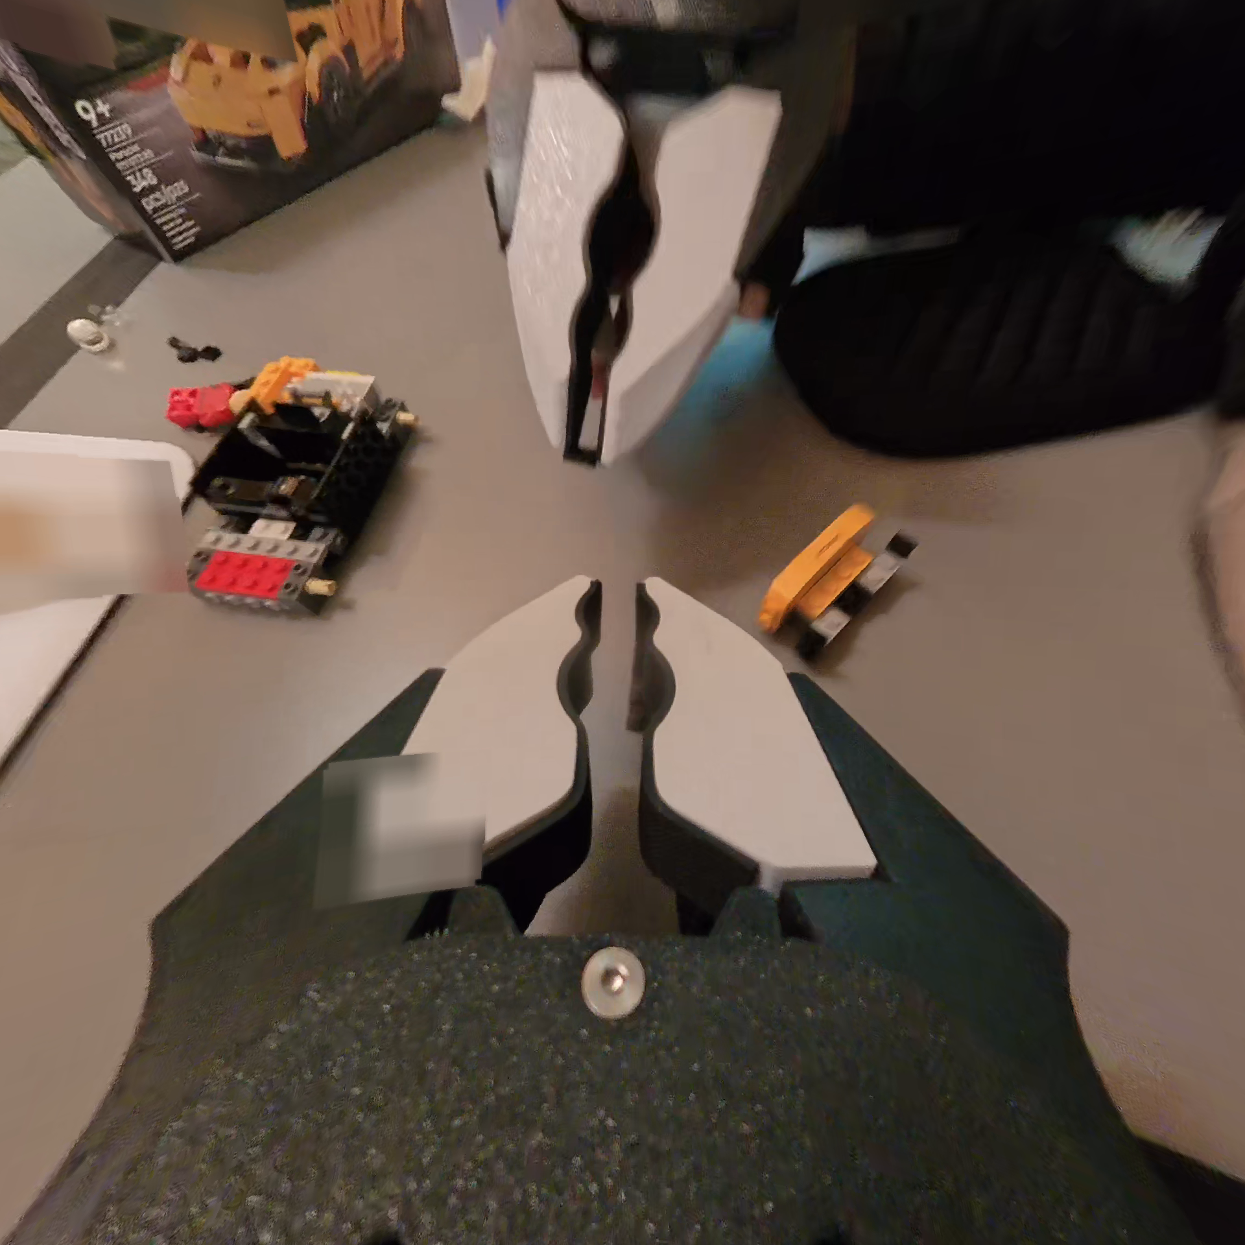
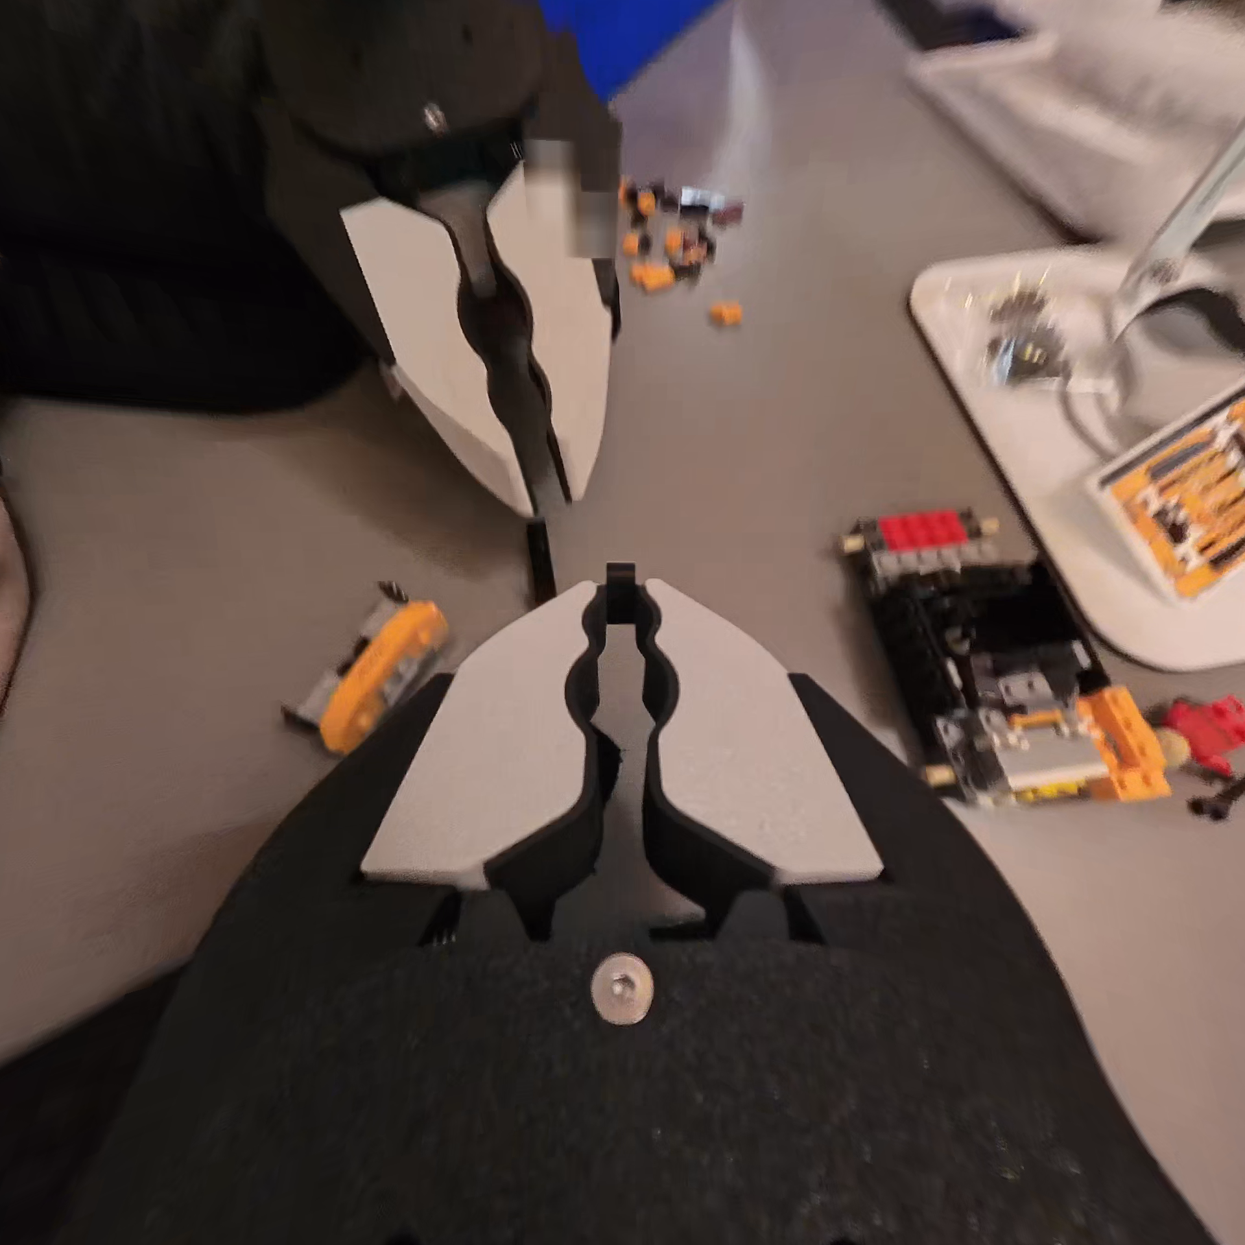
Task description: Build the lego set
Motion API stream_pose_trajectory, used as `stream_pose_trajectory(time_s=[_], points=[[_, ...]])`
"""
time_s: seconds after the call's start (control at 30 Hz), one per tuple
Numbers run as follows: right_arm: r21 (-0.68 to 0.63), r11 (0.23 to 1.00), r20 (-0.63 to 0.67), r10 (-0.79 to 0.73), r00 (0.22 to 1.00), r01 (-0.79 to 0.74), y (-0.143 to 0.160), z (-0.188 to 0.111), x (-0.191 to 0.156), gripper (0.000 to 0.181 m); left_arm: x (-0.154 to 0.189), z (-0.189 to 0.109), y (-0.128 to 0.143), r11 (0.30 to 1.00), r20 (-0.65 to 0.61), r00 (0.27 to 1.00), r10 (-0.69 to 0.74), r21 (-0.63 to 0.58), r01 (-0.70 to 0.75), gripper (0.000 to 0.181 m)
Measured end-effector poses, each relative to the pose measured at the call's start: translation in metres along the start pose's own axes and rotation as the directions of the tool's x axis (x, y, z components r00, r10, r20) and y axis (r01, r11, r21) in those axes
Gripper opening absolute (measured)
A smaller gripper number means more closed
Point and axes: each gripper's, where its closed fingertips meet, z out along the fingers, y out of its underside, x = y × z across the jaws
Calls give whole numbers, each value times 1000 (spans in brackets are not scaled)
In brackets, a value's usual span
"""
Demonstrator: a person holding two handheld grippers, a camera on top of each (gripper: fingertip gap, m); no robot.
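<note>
Left claw (image 1: 618,589) and right claw (image 2: 621,587), grey wavy-edged fingers, speckled black bodies, silver screw each

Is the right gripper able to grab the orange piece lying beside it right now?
Probably not yet: the right gripper is shut on a black piece, though only bare table separates it from the orange piece.
</note>
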Motion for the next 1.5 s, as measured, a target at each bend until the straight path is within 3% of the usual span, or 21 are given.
stream_pose_trajectory(time_s=[0.1,0.27,0.5,0.63,0.73,0.83,0.97,1.1,1.5], points=[[73,992,-83,-97,992,103,-15,8,-6,8,5,-11,-22,970,-138,973,-184,136,203,13],[118,937,-223,-296,929,327,-35,-3,-10,8,4,-26,-44,798,-411,788,-458,200,568,25],[-36,695,-487,-640,594,718,-57,-14,-23,8,10,-29,-61,795,-399,803,-443,241,557,22],[-128,554,-552,-729,405,823,-65,-14,-32,7,17,-31,-66,823,-380,832,-405,246,513,8],[-139,510,-592,-730,342,849,-71,-18,-35,7,20,-34,-71,860,-321,884,-340,275,430,7],[-118,515,-616,-709,344,849,-73,-21,-35,7,19,-35,-74,912,-203,953,-226,299,280,7],[-26,597,-613,-643,459,802,-72,-23,-30,12,18,-36,-73,947,-81,994,-79,306,101,6],[24,635,-568,-627,533,772,-67,-21,-30,15,21,-35,-69,954,-84,996,-35,293,58,6],[31,632,-524,-650,551,774,-63,-15,-37,8,28,-33,-67,954,-133,991,-19,293,57,6]])
